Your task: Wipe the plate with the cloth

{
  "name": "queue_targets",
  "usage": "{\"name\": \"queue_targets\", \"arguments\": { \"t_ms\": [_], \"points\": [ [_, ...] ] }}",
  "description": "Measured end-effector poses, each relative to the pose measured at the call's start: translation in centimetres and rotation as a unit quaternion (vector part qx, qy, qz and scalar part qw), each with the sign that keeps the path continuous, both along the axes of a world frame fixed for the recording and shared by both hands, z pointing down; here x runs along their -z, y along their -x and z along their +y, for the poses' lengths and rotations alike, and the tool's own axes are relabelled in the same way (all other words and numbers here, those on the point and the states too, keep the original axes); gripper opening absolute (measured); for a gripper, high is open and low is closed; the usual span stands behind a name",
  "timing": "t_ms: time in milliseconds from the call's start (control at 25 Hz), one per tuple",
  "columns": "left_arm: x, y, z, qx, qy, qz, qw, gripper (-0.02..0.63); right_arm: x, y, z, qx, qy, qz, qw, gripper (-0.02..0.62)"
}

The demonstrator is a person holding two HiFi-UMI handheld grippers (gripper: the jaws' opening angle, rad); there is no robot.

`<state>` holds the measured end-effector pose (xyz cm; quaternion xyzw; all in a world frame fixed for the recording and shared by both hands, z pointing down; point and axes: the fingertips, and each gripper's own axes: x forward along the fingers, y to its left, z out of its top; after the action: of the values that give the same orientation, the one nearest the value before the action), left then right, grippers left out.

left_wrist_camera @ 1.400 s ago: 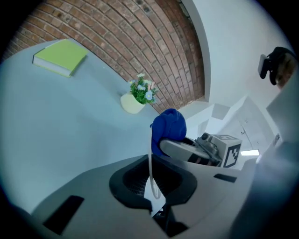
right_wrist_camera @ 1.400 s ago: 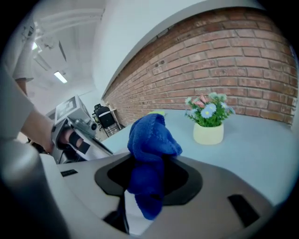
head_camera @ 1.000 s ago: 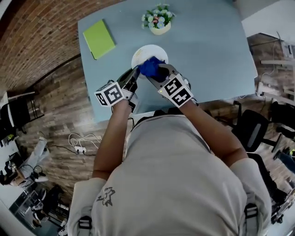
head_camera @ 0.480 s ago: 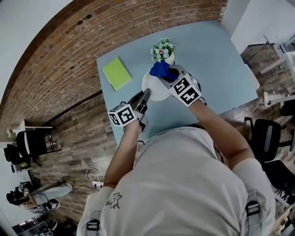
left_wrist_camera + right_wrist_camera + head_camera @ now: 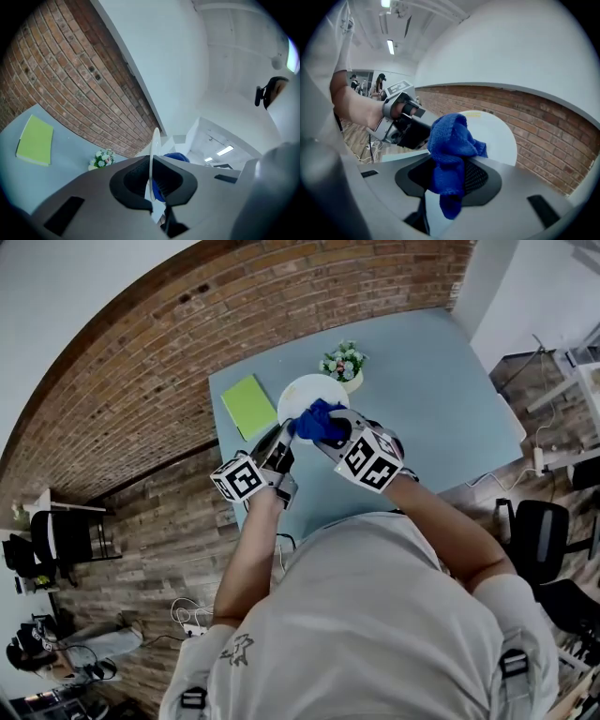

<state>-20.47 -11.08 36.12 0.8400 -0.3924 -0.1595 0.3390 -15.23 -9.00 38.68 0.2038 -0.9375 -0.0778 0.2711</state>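
My left gripper (image 5: 284, 434) is shut on the rim of the white plate (image 5: 309, 392) and holds it in the air above the blue-grey table (image 5: 431, 381). In the left gripper view the plate (image 5: 154, 145) stands edge-on between the jaws of that gripper (image 5: 152, 180). My right gripper (image 5: 330, 430) is shut on a bunched blue cloth (image 5: 317, 420), which lies against the plate's near face. The right gripper view shows the cloth (image 5: 452, 145) sticking up out of its gripper (image 5: 452, 180), with the plate (image 5: 494, 136) just behind it and the left gripper (image 5: 401, 119) at the plate's left edge.
A green notebook (image 5: 248, 406) lies on the table's left part, and a small pot of flowers (image 5: 344, 364) stands behind the plate. Black chairs (image 5: 539, 521) stand on the wooden floor at the right, and cables (image 5: 192, 615) lie at the lower left.
Both grippers have risen. The plate has come up off the table and now stands tilted in the left gripper. The blue cloth has stayed against it in the right gripper.
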Motion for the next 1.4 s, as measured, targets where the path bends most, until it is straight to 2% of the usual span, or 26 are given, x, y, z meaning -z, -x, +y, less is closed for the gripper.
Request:
{"name": "queue_targets", "arguments": {
  "t_ms": [160,280,400,520,640,760,880,1040,1240,1400],
  "points": [
    [-0.8,0.9,0.4,0.003,0.001,-0.001,1.0,0.017,-1.0,-2.3,-1.9,-0.025,0.008,0.041,0.999,0.155],
    [-0.8,0.0,0.8,-0.012,0.0,-0.009,0.9999,0.018,0.6,-4.1,-4.7,-0.063,-0.005,0.041,0.997,0.156],
    [-1.0,-1.6,1.1,-0.038,-0.002,-0.012,0.9992,0.019,3.3,-4.0,-6.0,-0.072,-0.036,0.028,0.996,0.155],
    [-0.5,-2.9,1.3,-0.059,-0.006,-0.013,0.9982,0.02,5.3,-2.2,-5.0,-0.043,-0.057,0.01,0.997,0.156],
    [0.5,-3.1,1.1,-0.065,-0.017,-0.008,0.9977,0.018,5.5,-0.3,-2.3,0.005,-0.053,0.006,0.999,0.156],
    [1.9,-1.4,0.6,-0.036,-0.03,0.003,0.9989,0.015,3.9,0.9,0.1,0.037,-0.039,0.017,0.998,0.156],
    [2.8,0.4,0.4,-0.001,-0.032,0.002,0.9995,0.017,1.7,0.4,1.1,0.042,-0.019,0.037,0.998,0.155],
    [2.5,1.0,0.4,0.003,-0.032,-0.016,0.9994,0.018,0.5,-2.2,-0.9,0.001,-0.009,0.055,0.998,0.155],
    [2.0,-1.2,1.0,-0.035,-0.037,-0.043,0.9978,0.02,4.1,-5.0,-5.5,-0.068,-0.044,0.039,0.996,0.155],
    [2.0,-3.3,1.5,-0.066,-0.042,-0.038,0.9962,0.023,7.2,-3.7,-5.2,-0.05,-0.086,0.015,0.995,0.156]
  ]
}}
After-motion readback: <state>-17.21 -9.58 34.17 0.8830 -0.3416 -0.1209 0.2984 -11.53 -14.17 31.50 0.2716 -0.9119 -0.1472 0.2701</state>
